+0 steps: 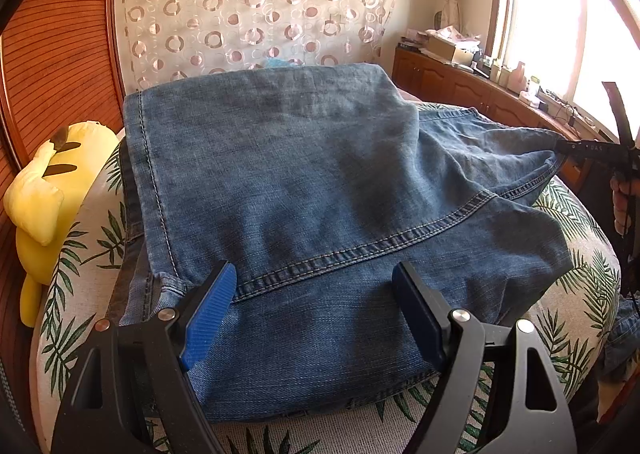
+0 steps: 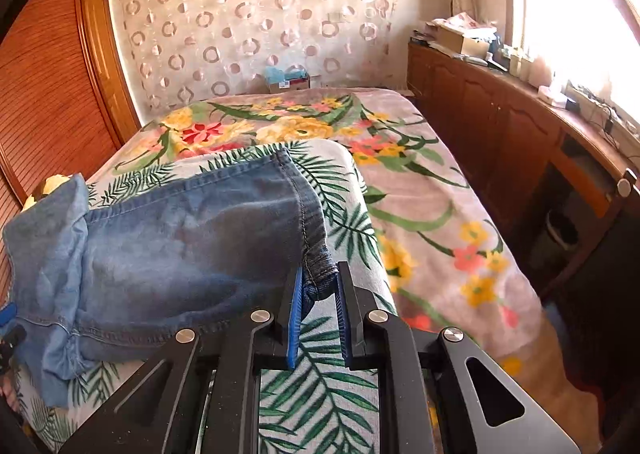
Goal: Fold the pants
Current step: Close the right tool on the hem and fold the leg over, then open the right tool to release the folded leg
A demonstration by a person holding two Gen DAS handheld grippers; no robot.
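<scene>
Underneath everything, a bed with a flowered blanket (image 2: 432, 190) shows only in the right wrist view; the left one sees just the palm-leaf cushion (image 1: 80, 282) on top of it. Blue denim pants (image 1: 304, 190) lie partly folded across that cushion, their far end hidden from the left camera behind a raised fold. A yellow plush toy (image 1: 44, 190) sits at the left, cut off by the frame. Over the near denim, the left gripper (image 1: 314, 286) hangs with jaws wide and empty. Narrowed, the right gripper (image 2: 318, 294) pinches the stitched hem corner of a pant leg (image 2: 316, 270).
</scene>
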